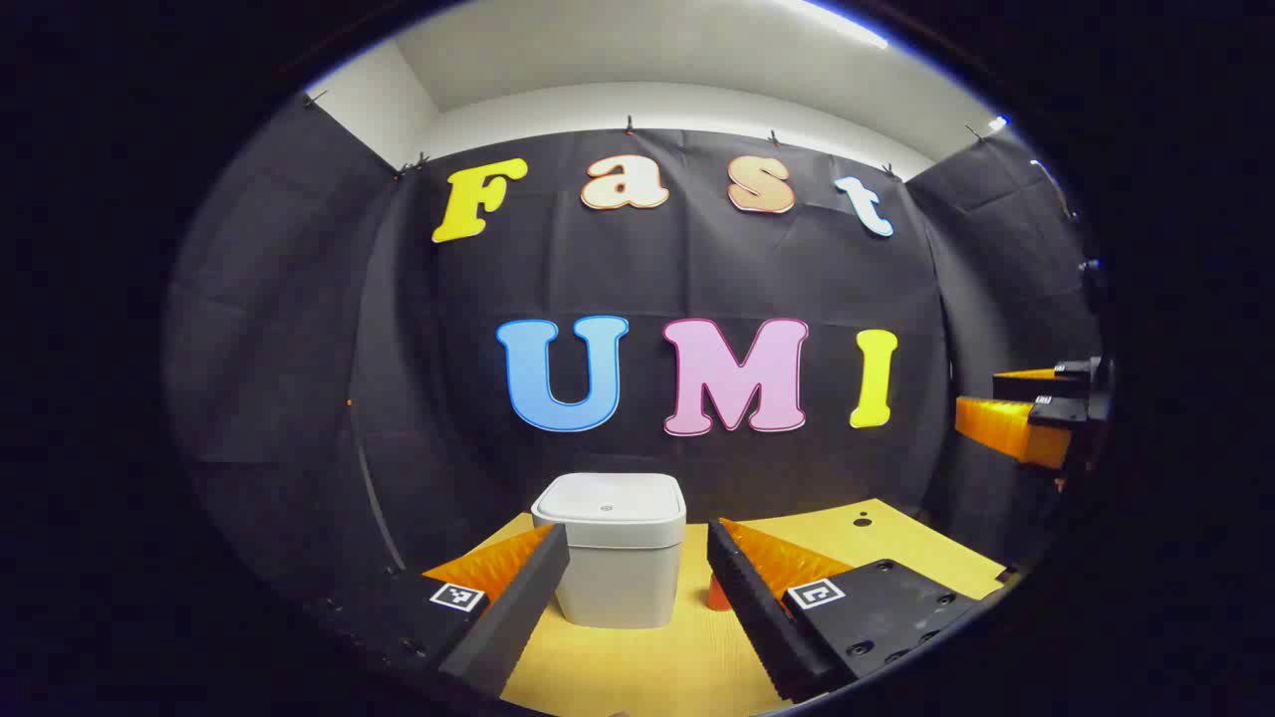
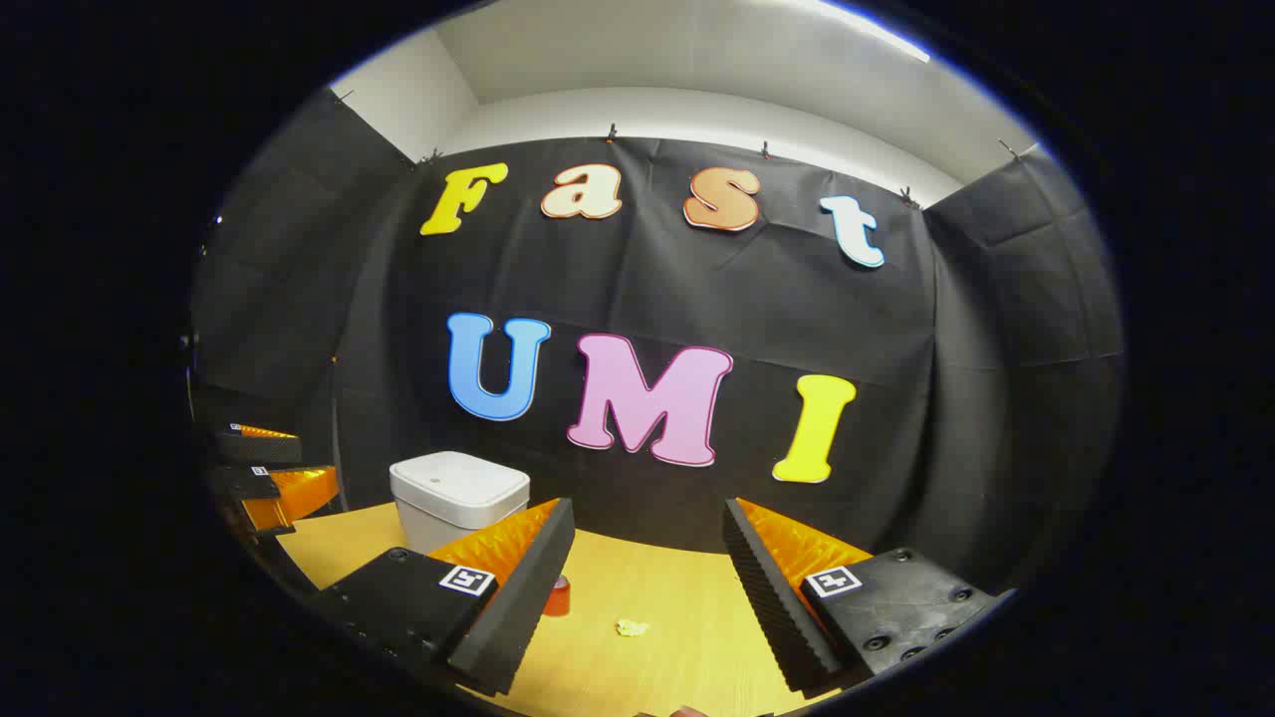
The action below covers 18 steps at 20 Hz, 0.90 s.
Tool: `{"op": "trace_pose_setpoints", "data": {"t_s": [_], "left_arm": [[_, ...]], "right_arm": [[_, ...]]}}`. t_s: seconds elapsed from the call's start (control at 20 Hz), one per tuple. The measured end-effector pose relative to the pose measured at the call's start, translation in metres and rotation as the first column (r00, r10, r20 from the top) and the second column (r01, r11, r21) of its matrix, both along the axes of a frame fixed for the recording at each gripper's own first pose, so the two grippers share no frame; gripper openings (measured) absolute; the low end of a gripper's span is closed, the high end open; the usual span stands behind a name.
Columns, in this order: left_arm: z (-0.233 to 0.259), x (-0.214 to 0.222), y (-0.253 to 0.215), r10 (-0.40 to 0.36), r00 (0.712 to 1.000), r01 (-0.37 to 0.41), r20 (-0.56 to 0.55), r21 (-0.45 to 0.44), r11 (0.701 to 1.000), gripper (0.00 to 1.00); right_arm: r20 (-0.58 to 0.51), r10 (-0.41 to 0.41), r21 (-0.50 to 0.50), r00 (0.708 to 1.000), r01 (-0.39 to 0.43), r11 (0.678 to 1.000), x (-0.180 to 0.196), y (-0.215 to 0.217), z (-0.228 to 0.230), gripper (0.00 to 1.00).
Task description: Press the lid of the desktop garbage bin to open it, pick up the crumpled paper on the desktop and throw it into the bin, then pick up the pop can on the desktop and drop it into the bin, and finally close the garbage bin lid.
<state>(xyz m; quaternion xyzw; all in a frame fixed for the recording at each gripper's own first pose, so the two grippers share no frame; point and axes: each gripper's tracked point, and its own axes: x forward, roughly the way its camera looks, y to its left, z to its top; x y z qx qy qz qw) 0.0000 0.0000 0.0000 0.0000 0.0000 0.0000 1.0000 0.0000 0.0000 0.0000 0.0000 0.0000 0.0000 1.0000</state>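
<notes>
In the left gripper view, the left gripper (image 1: 637,607) stood with its two fingers spread wide, holding nothing. Between them, farther back on the pale yellow wooden tabletop (image 1: 637,667), sat the white square plastic garbage bin (image 1: 618,578) with its flat lid (image 1: 610,503) down and shut. The bin lay closer to the left-hand finger, whose tip overlapped the bin's lower corner in the picture, though the two were apart. A small part of the red-orange pop can (image 1: 718,593) peeked out just beside the inner edge of the right-hand finger, to the right of the bin. At the right edge of this view the other gripper showed in the air, above table height and well apart from the bin.

In the right gripper view, the right gripper (image 2: 647,597) also had its fingers set wide apart and empty. The small crumpled paper (image 2: 632,627), pale yellowish-white, lay on the tabletop (image 2: 677,657) between the two fingers, nearer the left-hand one and not touched by either. The pop can (image 2: 558,596) stood just beside the inner face of the left-hand finger, partly hidden behind it. The white bin (image 2: 453,503) sat beyond and to the left of that finger, lid closed, near the black cloth wall (image 2: 896,329). The left gripper showed at the far left edge, hovering to the left of the bin.
</notes>
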Motion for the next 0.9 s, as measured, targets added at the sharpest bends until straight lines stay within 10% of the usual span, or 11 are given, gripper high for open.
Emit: {"op": "trace_pose_setpoints", "data": {"t_s": [0.9], "left_arm": [[0.038, 0.028, -0.031, -0.105, 0.992, 0.098, 0.068, 0.094, 0.991, 0.87]], "right_arm": [[-0.010, -0.088, -0.020, 0.996, 0.088, 0.996, 0.004, -0.011, 0.002, 0.97]]}}
